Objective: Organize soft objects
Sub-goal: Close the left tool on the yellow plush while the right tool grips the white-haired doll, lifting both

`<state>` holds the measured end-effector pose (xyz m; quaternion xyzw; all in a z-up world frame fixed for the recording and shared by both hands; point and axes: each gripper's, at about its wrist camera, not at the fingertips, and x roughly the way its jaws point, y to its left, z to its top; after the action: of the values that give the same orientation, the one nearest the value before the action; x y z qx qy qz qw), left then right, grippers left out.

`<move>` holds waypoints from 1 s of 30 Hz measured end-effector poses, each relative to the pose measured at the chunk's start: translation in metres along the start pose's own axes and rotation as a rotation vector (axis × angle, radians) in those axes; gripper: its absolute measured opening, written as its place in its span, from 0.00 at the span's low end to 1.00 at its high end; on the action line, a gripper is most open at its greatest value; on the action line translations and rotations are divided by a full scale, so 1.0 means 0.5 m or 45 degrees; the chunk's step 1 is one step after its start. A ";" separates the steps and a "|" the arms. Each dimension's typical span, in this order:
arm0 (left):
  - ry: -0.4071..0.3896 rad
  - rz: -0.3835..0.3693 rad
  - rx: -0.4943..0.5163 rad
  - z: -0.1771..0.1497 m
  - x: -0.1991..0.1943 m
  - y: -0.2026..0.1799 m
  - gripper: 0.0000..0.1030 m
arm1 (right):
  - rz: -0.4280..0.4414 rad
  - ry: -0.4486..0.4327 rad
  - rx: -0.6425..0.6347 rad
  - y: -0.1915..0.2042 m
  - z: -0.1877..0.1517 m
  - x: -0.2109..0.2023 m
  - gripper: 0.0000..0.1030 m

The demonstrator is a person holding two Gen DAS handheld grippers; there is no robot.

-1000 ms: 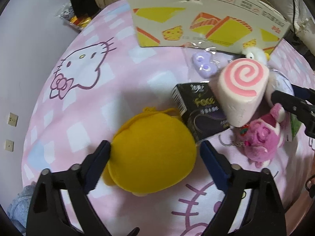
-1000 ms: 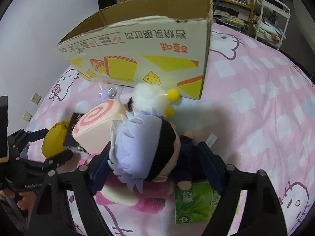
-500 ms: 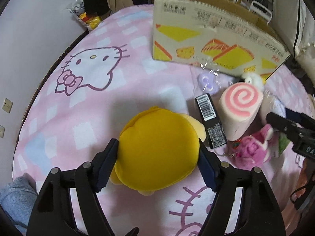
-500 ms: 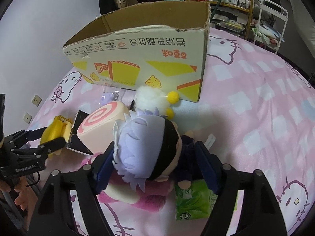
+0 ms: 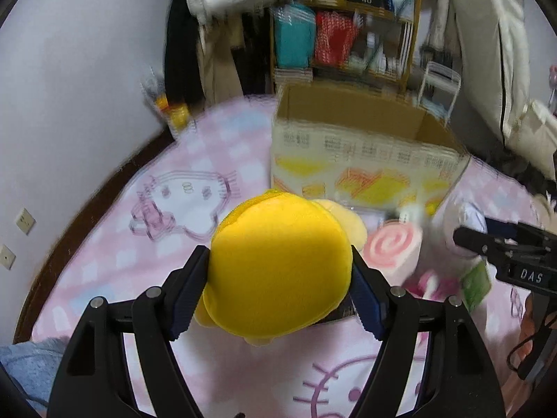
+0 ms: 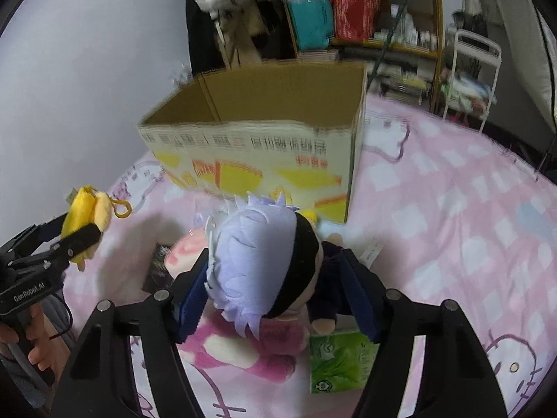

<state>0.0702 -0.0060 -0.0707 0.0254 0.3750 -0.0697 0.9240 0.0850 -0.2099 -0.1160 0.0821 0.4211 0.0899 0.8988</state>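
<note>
My left gripper is shut on a round yellow plush and holds it lifted above the pink bed; the plush also shows in the right wrist view. My right gripper is shut on a doll with pale purple hair and a black blindfold, raised over the pile. An open cardboard box stands behind on the bed, also in the left wrist view. A pink swirl roll squishy, a pink plush and a green tissue pack lie below.
A black packet lies beside the roll. The pink Hello Kitty blanket covers the bed. A white wall is at the left; shelves and a white rack stand behind the box.
Both grippers have risen and tilted up toward the box. The left closed on the yellow plush and lifted it off the bed. The right lifted the doll.
</note>
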 end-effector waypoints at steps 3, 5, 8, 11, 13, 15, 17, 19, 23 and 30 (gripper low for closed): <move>-0.176 0.003 -0.016 0.013 -0.053 0.008 0.73 | -0.003 -0.121 -0.019 0.010 0.009 -0.051 0.72; -0.260 0.010 -0.007 0.021 -0.079 0.008 0.73 | -0.006 -0.207 -0.027 0.017 0.013 -0.088 0.72; -0.405 0.064 0.032 0.030 -0.125 0.001 0.73 | -0.014 -0.333 -0.049 0.030 0.024 -0.143 0.72; -0.510 0.116 0.042 0.046 -0.169 -0.004 0.73 | -0.025 -0.426 -0.084 0.039 0.037 -0.189 0.73; -0.545 0.088 0.028 0.065 -0.190 0.002 0.73 | -0.007 -0.474 -0.080 0.039 0.048 -0.213 0.73; -0.575 0.081 0.020 0.081 -0.206 0.004 0.73 | -0.002 -0.526 -0.084 0.037 0.062 -0.241 0.73; -0.604 0.078 0.031 0.101 -0.219 0.002 0.73 | -0.015 -0.566 -0.095 0.037 0.078 -0.259 0.73; -0.624 0.059 0.057 0.129 -0.225 -0.007 0.73 | -0.023 -0.598 -0.099 0.038 0.096 -0.275 0.73; -0.670 0.045 0.087 0.179 -0.232 -0.018 0.73 | -0.015 -0.645 -0.074 0.034 0.142 -0.287 0.73; -0.722 0.024 0.143 0.246 -0.220 -0.046 0.73 | 0.000 -0.748 -0.067 0.048 0.218 -0.302 0.73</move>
<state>0.0736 -0.0291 0.0942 0.0596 0.0968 -0.0861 0.9898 0.0719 -0.2290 0.0701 0.0812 0.1403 0.0733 0.9841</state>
